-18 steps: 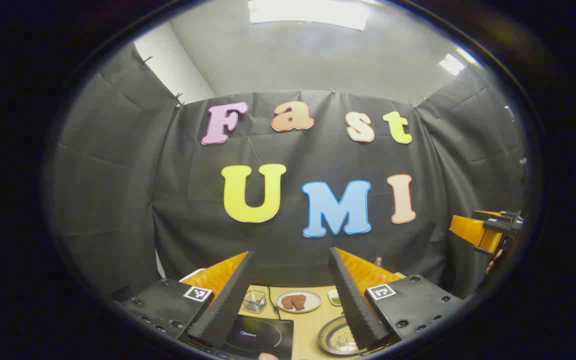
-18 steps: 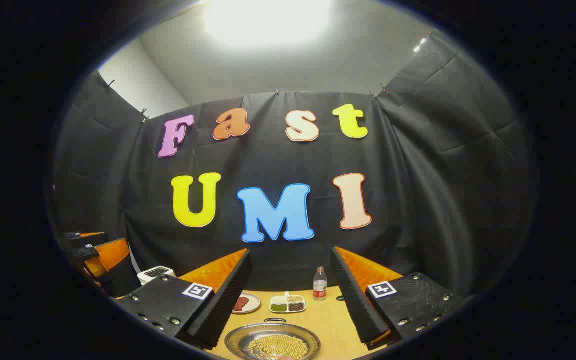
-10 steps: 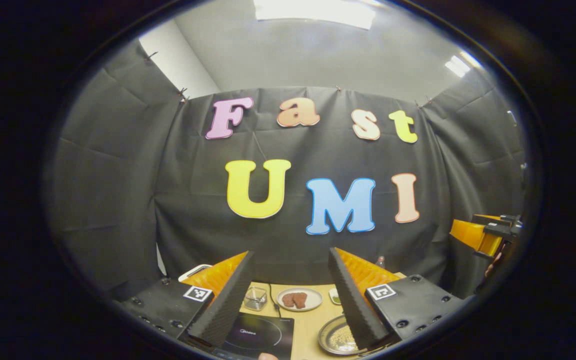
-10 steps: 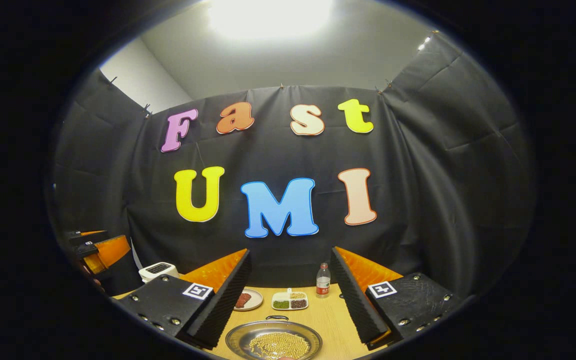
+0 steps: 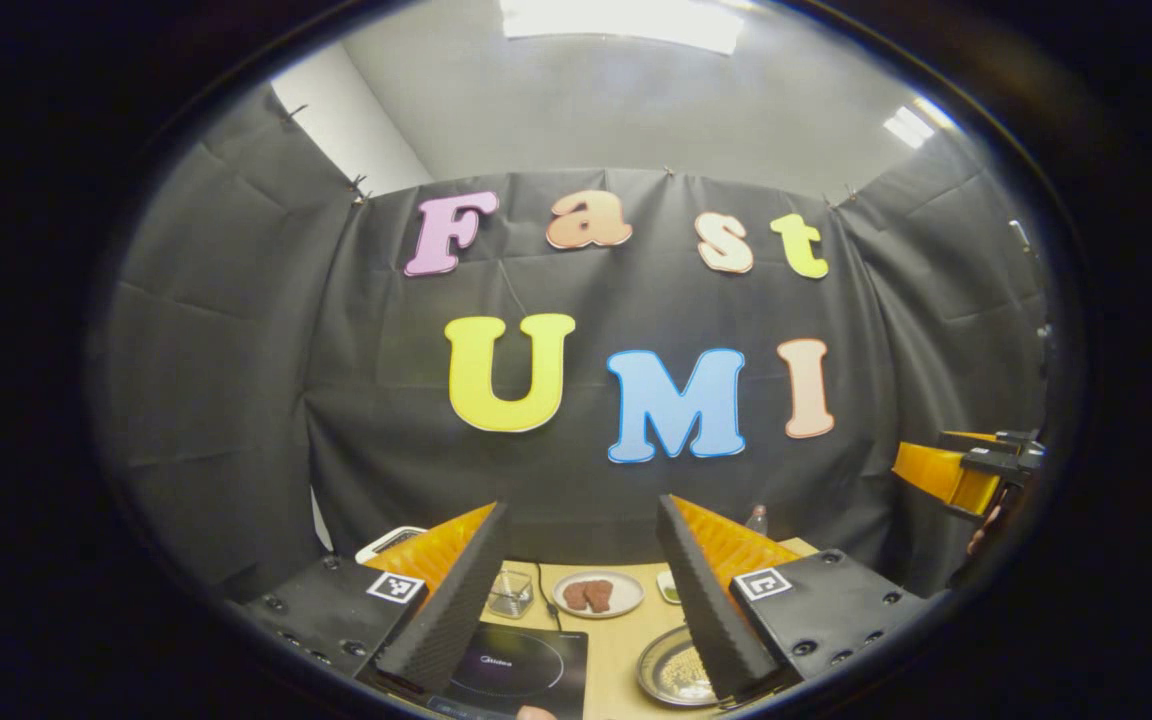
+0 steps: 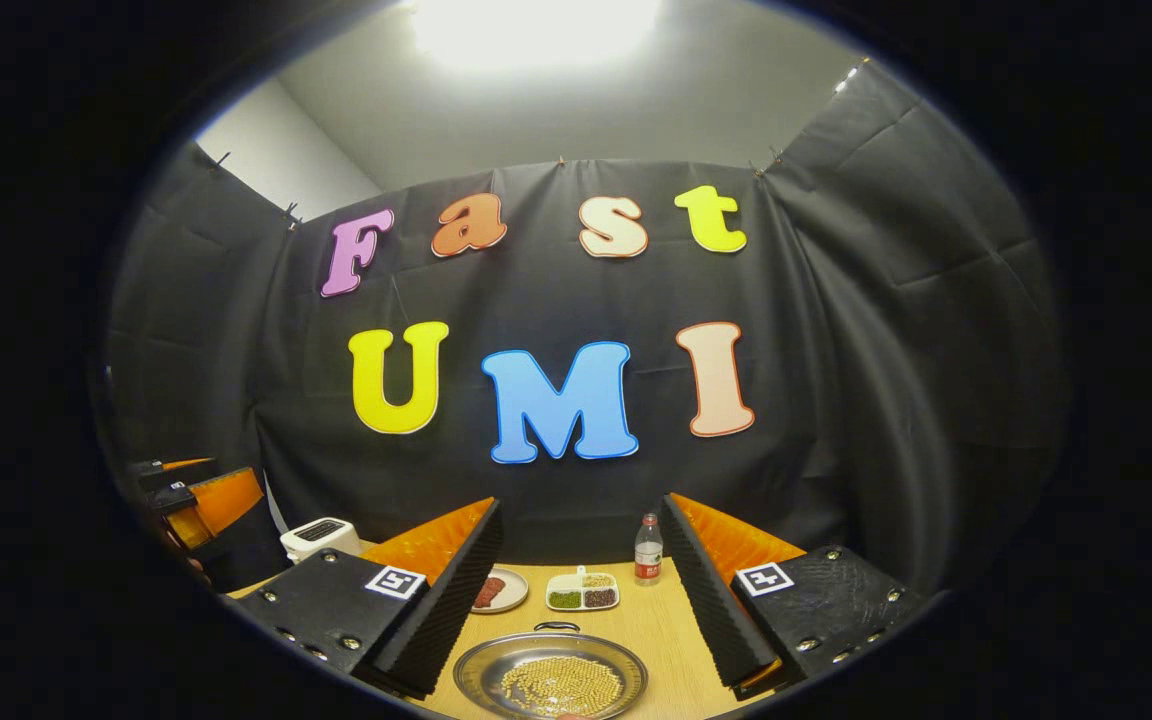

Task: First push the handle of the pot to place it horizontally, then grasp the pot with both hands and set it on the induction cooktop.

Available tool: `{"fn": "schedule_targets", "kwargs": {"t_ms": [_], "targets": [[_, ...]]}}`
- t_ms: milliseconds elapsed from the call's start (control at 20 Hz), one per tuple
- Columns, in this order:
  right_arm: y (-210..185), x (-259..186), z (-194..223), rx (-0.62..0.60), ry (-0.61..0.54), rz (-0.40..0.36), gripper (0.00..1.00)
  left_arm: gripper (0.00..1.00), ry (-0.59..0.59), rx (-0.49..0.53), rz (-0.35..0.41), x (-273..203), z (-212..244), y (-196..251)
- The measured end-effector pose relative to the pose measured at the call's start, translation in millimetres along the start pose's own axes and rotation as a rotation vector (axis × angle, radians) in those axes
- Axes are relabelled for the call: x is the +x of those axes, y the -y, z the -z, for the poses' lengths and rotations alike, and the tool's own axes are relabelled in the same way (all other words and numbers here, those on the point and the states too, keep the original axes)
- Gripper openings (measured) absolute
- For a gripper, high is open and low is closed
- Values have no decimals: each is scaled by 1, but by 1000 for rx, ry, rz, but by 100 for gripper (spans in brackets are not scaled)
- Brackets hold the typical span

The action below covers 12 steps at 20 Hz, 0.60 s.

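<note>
Both tools hang high with fingers spread and nothing between them: left tool (image 5: 576, 585), right tool (image 6: 576, 590). The pot (image 6: 550, 680) sits at six o'clock below the right tool, shallow, steel, holding yellowish grains, its handle (image 6: 556, 627) at twelve. The induction cooktop (image 5: 516, 665) lies bare on the surface (image 6: 651, 625); seemingly nothing is done yet.

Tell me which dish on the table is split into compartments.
The small white tray by the water bottle: it holds separate green, dark and pale portions. The round plate holds brown pieces, and the steel pot holds yellow beans.
</note>
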State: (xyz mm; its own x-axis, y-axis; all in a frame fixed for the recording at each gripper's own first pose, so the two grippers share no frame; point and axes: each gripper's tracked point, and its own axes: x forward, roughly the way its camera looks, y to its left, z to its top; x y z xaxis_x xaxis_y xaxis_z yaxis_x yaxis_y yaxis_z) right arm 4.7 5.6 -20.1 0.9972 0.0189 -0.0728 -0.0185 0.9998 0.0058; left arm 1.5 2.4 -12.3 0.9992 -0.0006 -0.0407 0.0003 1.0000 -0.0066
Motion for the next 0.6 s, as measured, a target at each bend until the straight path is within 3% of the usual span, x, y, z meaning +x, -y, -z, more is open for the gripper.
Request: {"fn": "schedule_targets", "kwargs": {"t_ms": [500, 600], "targets": [[-12, 5, 42, 38, -138, -31, 97, 95, -43, 5, 5, -2, 16, -6], [-14, 3, 56, 47, -188, -36, 93, 95, -58, 9, 7, -1, 23, -7]]}}
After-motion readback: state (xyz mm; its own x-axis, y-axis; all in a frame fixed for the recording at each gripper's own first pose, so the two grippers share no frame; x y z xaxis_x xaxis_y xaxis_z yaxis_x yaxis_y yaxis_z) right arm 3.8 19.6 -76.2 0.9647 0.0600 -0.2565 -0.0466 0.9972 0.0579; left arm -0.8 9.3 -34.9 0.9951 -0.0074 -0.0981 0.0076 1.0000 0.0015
